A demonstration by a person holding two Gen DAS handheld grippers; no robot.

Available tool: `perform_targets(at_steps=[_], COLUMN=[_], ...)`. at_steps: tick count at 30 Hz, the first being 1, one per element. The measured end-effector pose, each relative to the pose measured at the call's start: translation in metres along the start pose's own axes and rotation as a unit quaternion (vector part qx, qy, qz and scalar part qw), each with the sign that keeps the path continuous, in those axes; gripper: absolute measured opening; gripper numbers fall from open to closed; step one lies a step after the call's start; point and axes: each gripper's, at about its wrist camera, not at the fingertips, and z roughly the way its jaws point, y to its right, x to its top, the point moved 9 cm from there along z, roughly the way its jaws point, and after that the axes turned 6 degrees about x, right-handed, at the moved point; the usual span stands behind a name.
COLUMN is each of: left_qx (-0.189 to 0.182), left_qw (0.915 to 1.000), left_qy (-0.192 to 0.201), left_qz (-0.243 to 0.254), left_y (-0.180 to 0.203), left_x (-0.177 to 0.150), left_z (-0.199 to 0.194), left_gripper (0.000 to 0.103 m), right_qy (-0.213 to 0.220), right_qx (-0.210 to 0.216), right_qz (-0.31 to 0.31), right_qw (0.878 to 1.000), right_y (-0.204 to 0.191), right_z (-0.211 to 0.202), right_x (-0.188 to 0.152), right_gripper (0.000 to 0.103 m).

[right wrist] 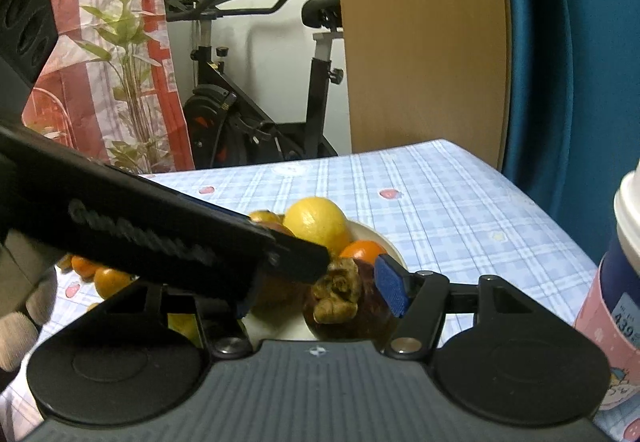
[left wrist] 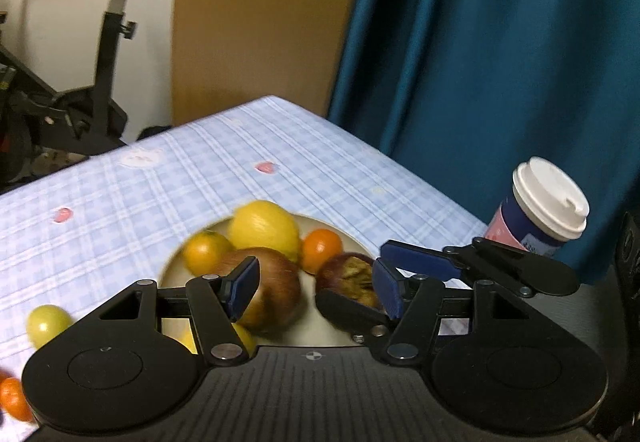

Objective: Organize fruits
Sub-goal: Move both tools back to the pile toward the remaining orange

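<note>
Blue-padded jaws of the left hand-held gripper (left wrist: 316, 288) gape wide over the plate (left wrist: 176, 266), an apple (left wrist: 272, 294) between them. Right hand-held gripper (right wrist: 320, 296) brackets a mangosteen (right wrist: 348, 306), calyx facing the camera; contact is unclear, its left finger hidden behind the other tool. Beyond sit a lemon (left wrist: 264, 228) and tangerines (left wrist: 322, 250). A lidded cup (left wrist: 540, 205) stands right on the checked bench (left wrist: 320, 161).

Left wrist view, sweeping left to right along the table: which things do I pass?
Orange at the edge → yellow-green fruit → plate of fruit with the lemon → lidded paper cup.
</note>
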Motion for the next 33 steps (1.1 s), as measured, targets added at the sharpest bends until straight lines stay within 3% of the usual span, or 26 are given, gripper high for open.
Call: perform_targets(at_steps=[6,11,22,28,33], left_qx=[0.028,0.084,0.211,0.234,0.240], left_qw=[0.9989,0.9942,0.9673,0.9577,0.9546], left_qy=[0.027,0.047,0.075,0.073,0.069], left_qz=[-0.026,-0.048,-0.119,-0.150,-0.162], left_y=[-0.043,-0.089,-0.179,-0.198,-0.208], left_x=[-0.003,-0.012,-0.049,-0.071,-0.083], left_z=[-0.033,-0.067,-0.135,-0.145,-0.147], left_gripper=[0.065,0.065,0.065,0.065,0.065], right_qy=[0.018,0.026,0.015,-0.012,-0.026], right_qx=[0.025,0.065,0.170,0.195,0.203], right_qz=[-0.009,-0.009,-0.029,-0.053,-0.070], right_qw=[0.999,0.997,0.985,0.979,0.976], right_y=[-0.019,-0.045,-0.131,-0.163,-0.180], right_z=[-0.001,0.006,0.039,0.056,0.066], right_x=[0.013,0.020,0.021,0.007,-0.003], right_gripper=[0.064,0.064,0.064,0.064,0.064])
